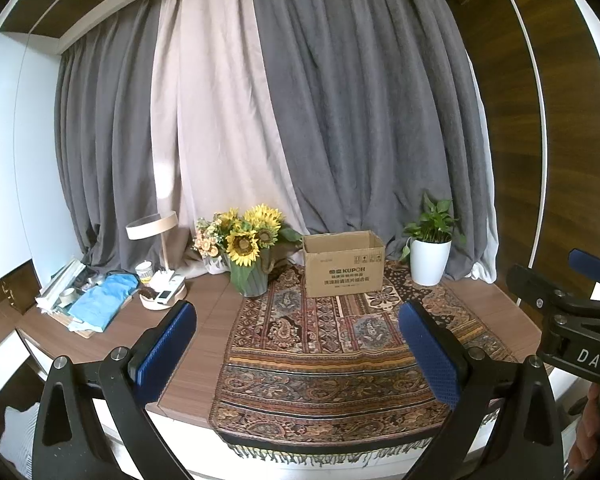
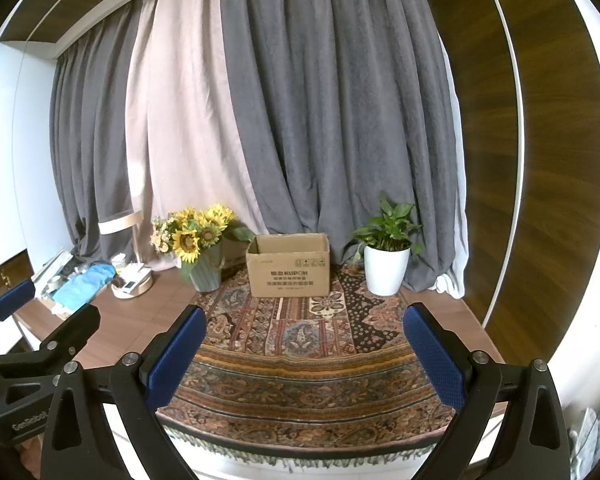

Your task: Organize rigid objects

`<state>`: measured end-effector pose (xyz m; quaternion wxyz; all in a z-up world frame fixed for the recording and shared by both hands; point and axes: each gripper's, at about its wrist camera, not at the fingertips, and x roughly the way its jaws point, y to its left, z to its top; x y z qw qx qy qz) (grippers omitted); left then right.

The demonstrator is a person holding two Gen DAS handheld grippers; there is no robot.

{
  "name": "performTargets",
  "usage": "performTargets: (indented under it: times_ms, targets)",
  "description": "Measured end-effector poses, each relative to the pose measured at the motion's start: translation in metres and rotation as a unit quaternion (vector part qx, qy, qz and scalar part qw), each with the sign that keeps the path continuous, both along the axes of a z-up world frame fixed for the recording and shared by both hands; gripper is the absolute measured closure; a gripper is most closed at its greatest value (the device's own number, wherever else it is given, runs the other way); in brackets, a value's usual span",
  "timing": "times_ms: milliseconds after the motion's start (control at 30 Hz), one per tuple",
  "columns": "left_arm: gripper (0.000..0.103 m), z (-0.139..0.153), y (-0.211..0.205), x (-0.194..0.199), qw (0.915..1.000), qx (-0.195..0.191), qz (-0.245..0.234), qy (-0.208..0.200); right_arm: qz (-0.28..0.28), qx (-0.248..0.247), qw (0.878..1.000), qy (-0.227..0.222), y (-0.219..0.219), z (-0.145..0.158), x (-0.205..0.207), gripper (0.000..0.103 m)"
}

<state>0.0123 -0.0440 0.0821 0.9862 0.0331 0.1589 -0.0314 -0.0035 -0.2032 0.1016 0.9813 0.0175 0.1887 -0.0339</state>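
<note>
Left gripper point(image 1: 298, 344) and right gripper point(image 2: 304, 350) hover side by side above the near edge of a wooden table point(image 1: 204, 316), each with blue-padded jaws spread wide and holding nothing. Beneath them lies a patterned runner point(image 1: 320, 356) with a fringed front edge. At the runner's far end stands an open cardboard box point(image 1: 343, 268), flaps up; its inside is hidden. Left of the box sits a vase of sunflowers point(image 1: 248, 248), right of it a potted plant point(image 1: 430, 246) in a white pot. Grey and beige curtains point(image 1: 340, 120) hang behind.
</note>
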Motion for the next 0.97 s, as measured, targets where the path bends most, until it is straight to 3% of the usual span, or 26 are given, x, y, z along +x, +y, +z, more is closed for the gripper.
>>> performTargets:
  times_ms: [967]
  targets:
    - [0.0, 0.0022, -0.0059, 0.0018, 1.0, 0.001, 0.0, -0.007, -0.001, -0.001, 1.0, -0.003, -0.0082, 0.0019, 0.0021, 0.003]
